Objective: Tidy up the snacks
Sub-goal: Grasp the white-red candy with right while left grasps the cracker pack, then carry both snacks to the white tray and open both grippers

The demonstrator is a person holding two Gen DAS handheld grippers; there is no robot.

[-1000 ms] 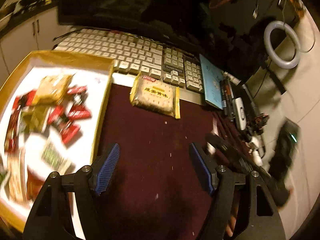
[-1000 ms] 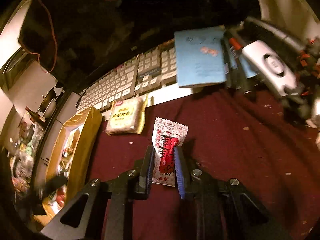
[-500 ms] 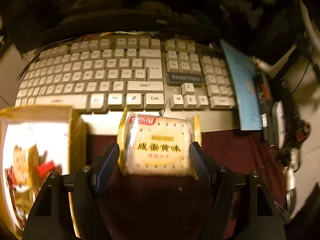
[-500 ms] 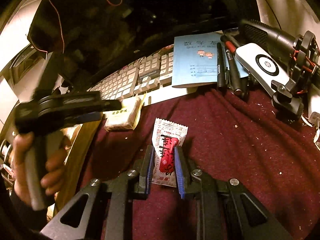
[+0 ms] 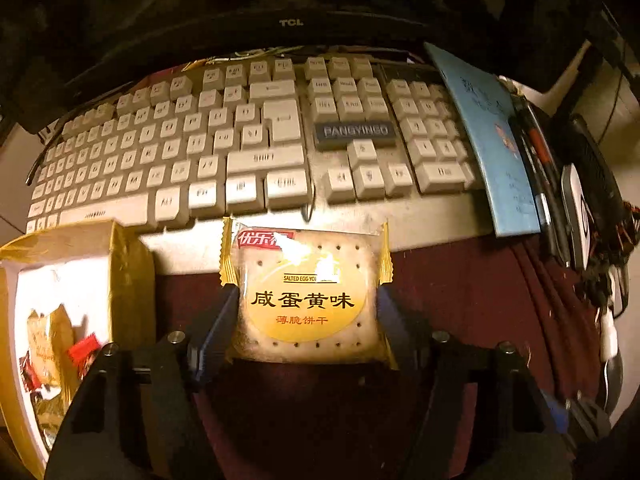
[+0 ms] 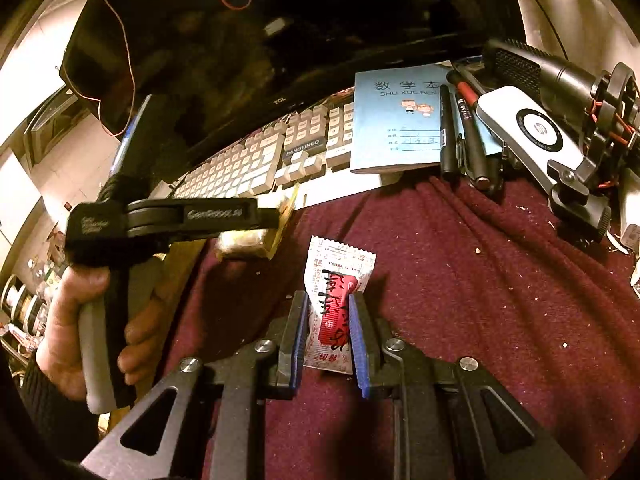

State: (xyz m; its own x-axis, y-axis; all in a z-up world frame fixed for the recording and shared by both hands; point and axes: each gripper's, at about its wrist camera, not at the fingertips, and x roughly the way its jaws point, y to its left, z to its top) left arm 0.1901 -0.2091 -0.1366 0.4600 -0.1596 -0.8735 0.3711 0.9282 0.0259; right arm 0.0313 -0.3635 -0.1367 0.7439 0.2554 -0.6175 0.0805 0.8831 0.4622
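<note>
A yellow salted egg yolk cracker packet [image 5: 306, 296] lies on the maroon cloth [image 5: 460, 304] below the keyboard. My left gripper [image 5: 306, 300] is open with its blue-padded jaws on either side of the packet, close to its edges. The packet also shows in the right wrist view [image 6: 248, 242], under the left gripper [image 6: 268, 216]. My right gripper [image 6: 328, 304] is shut on a white and red sachet [image 6: 336, 304] that rests on the cloth [image 6: 480, 300].
A gold-rimmed box [image 5: 120, 268] holding several snacks stands at the left. A white keyboard [image 5: 248, 140], a blue notebook [image 6: 396, 120], pens [image 6: 460, 132] and a white device [image 6: 532, 132] line the back, under a dark monitor [image 5: 288, 20].
My left gripper has moved forward from beside the box to straddle the cracker packet. My right gripper has stayed shut on the sachet, nearly still.
</note>
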